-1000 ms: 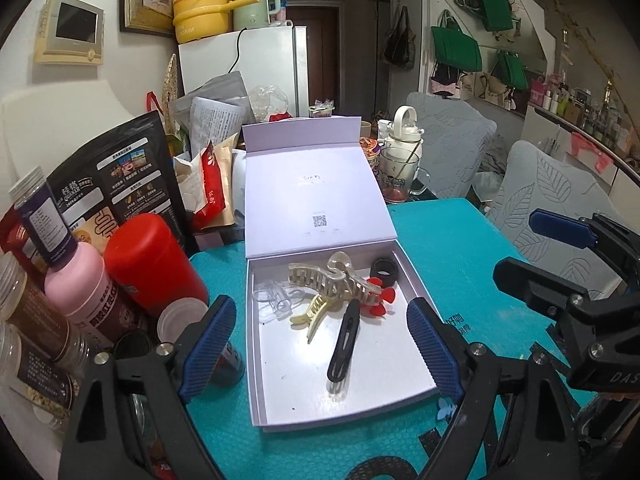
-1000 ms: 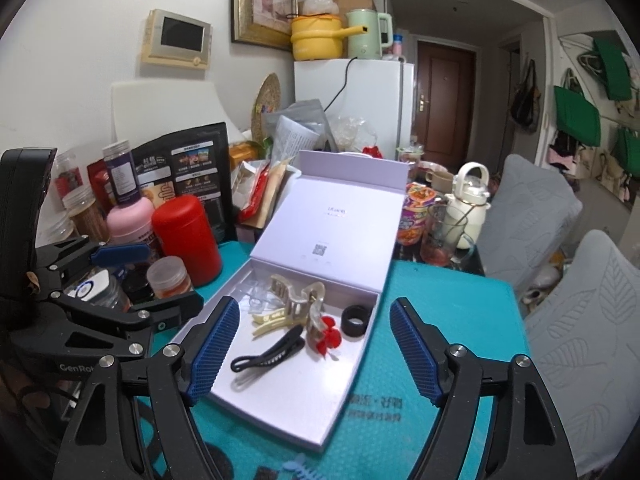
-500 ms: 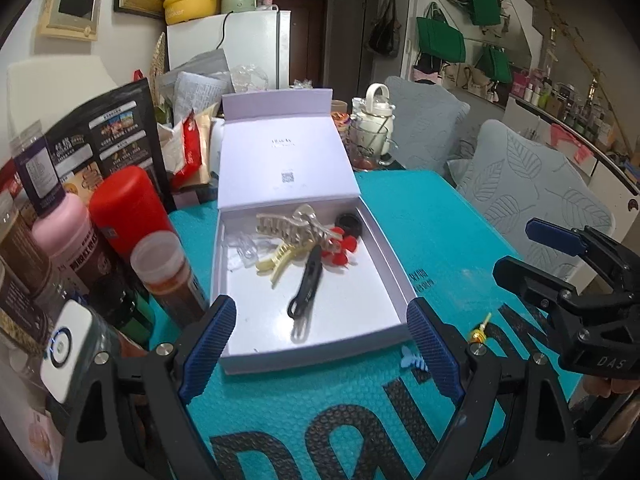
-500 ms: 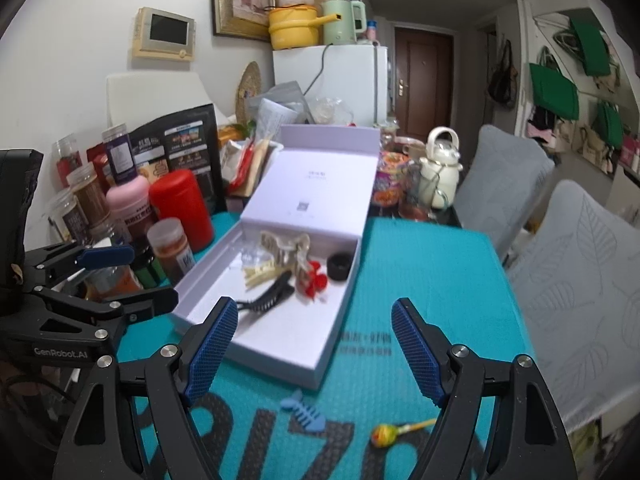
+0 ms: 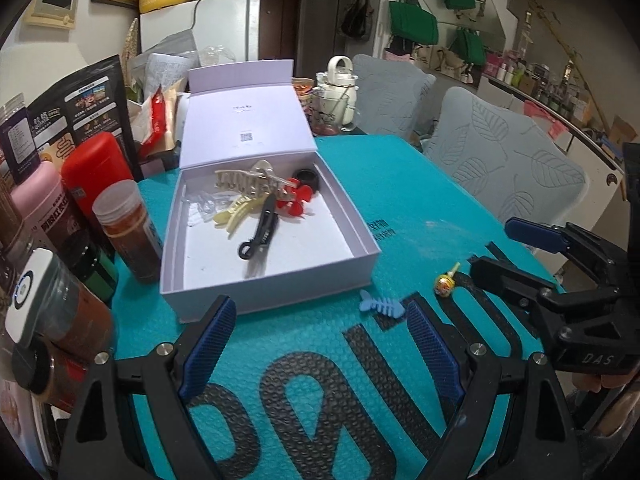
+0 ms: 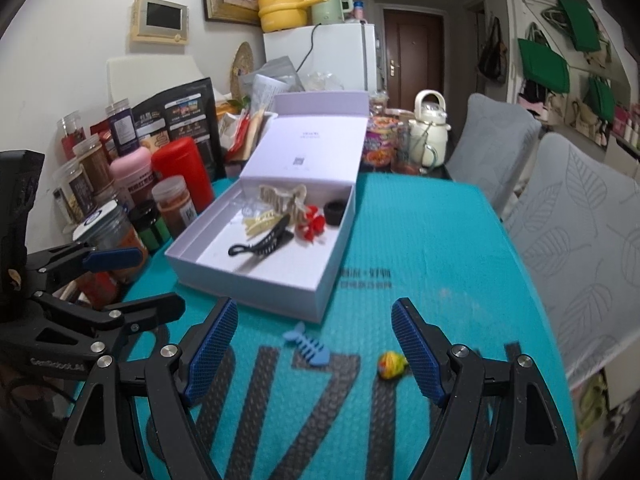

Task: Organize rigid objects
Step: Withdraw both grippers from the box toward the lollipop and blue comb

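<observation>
While both grippers hover over the teal mat [image 6: 420,248], a white box [image 5: 280,288] stands open as the landmark, holding a black hair clip [image 5: 262,232], a beige claw clip [image 5: 244,182] and a red clip [image 5: 298,200]. Just in front of the box's near wall lies a blue fishbone clip [image 6: 308,346], between the spread, empty jaws of the right gripper [image 6: 314,354], with a lollipop [image 6: 392,365] beside the right-hand pad. The left gripper [image 5: 320,346], jaws likewise wide and empty, sits before the same wall, the fishbone clip lying just beyond its fingertips [image 5: 430,346].
</observation>
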Action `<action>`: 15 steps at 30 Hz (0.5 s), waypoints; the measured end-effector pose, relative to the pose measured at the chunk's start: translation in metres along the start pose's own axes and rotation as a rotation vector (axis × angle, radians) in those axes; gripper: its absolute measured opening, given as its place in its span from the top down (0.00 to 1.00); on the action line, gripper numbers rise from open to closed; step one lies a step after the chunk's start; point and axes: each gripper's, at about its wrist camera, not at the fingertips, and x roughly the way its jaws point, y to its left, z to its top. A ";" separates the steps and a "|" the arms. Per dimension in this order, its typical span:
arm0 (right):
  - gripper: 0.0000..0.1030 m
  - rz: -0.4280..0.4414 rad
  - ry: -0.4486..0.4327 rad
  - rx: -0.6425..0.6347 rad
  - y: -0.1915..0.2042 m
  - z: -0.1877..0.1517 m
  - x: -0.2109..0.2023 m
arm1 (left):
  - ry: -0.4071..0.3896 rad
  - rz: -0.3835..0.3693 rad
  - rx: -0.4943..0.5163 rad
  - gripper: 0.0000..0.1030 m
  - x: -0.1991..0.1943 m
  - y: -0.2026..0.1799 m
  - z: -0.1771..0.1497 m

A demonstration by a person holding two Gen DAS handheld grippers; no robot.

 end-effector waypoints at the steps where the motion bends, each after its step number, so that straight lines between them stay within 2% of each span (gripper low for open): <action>1: 0.22 -0.001 0.005 0.006 -0.001 -0.004 -0.001 | 0.001 -0.006 0.004 0.14 0.000 -0.002 -0.001; 9: 0.22 -0.027 0.033 0.039 -0.010 -0.026 -0.007 | 0.022 -0.063 0.041 0.14 0.007 -0.024 -0.013; 15: 0.22 -0.040 0.056 0.068 -0.023 -0.041 -0.004 | 0.069 -0.102 0.058 0.14 0.022 -0.036 -0.017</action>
